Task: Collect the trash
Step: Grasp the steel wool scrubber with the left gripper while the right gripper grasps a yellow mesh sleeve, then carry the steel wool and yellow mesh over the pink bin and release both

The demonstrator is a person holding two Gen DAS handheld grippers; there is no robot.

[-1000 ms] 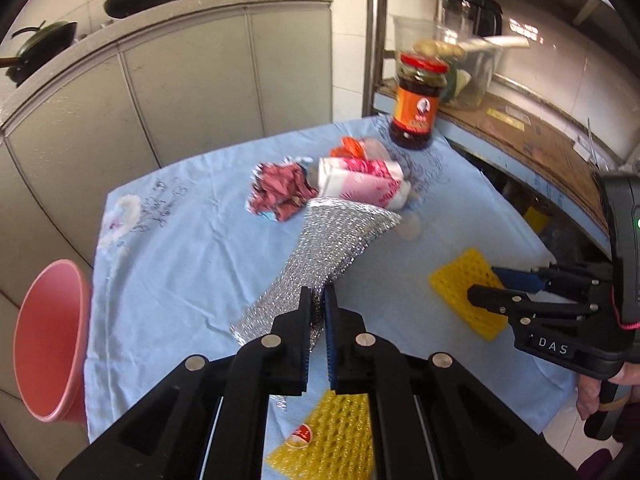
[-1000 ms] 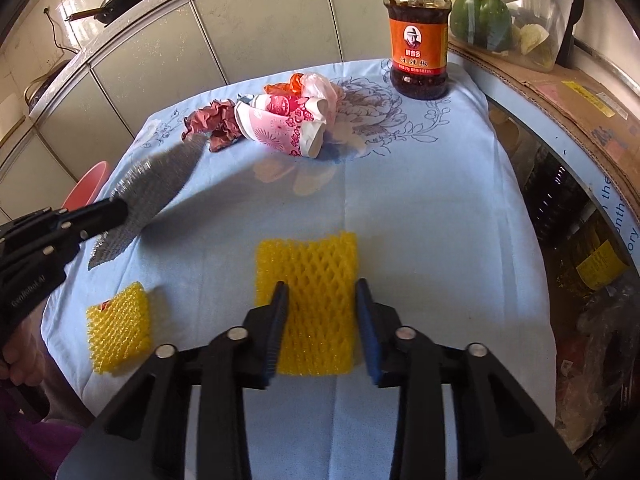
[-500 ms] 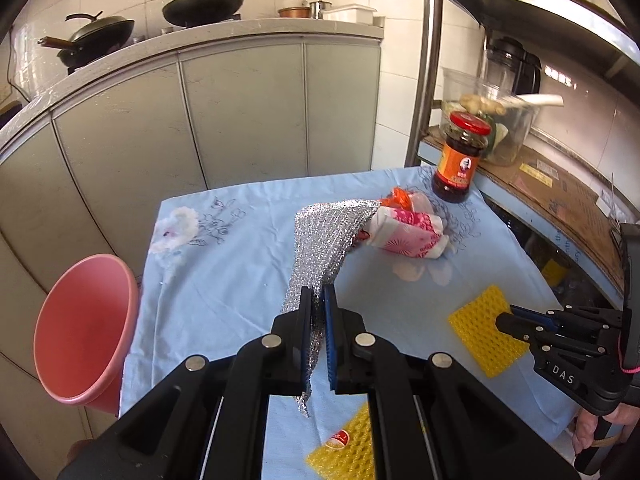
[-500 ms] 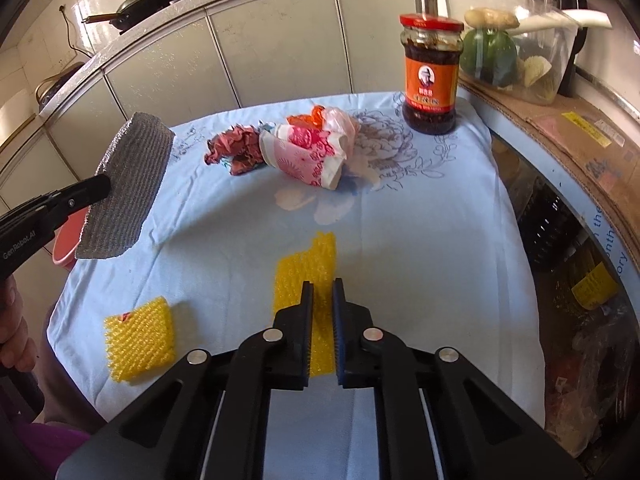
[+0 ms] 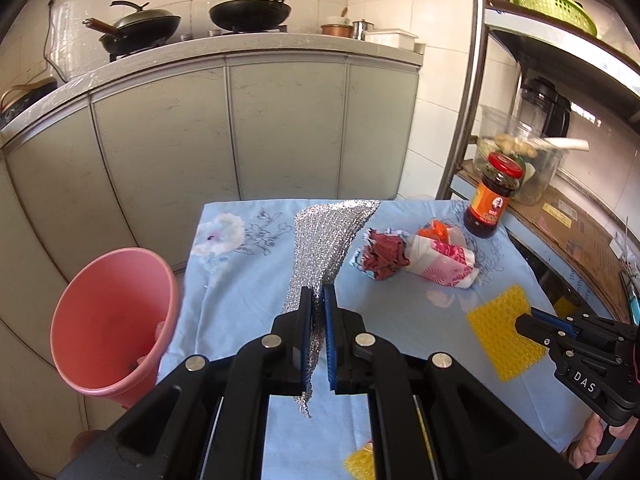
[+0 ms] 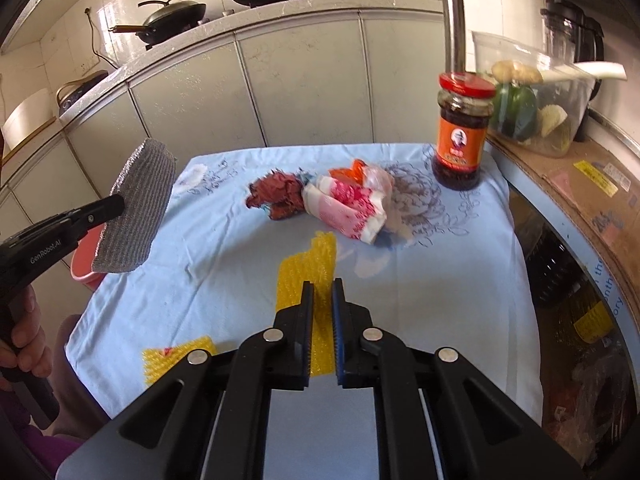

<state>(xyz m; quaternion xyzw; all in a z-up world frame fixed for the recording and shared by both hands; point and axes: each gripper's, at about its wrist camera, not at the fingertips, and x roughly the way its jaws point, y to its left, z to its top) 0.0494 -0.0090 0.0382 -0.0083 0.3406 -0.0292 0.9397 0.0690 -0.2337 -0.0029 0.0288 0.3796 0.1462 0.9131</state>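
Left wrist view has the left claw (image 5: 317,300) clamped tight on a silvery mesh sheet (image 5: 328,240), kind of a glittery knit scrubber fabric that fans out wide at the far end and hangs limp below the pads. It's lifted off the tabletop (image 5: 248,280), which wears a pale blue cloth with a floral print. Just left of the tabletop sits a smooth pink plastic bin (image 5: 112,320), round and tapered. From the right wrist view the same mesh looks like a flat grey slab, held up over the tabletop's left edge. The right claw (image 6: 322,300) is pinched shut on a yellow foam net (image 6: 308,268), soft with a diamond lattice, folded narrow and raised. A second yellow foam net (image 6: 176,360) lies flat near the front edge. Mid-table there's a crumpled dark red wrapper (image 6: 276,196) touching a scrunched pink-and-white floral paper wad (image 6: 348,208). A glass sauce jar (image 6: 462,132) with a red lid stands upright behind them.
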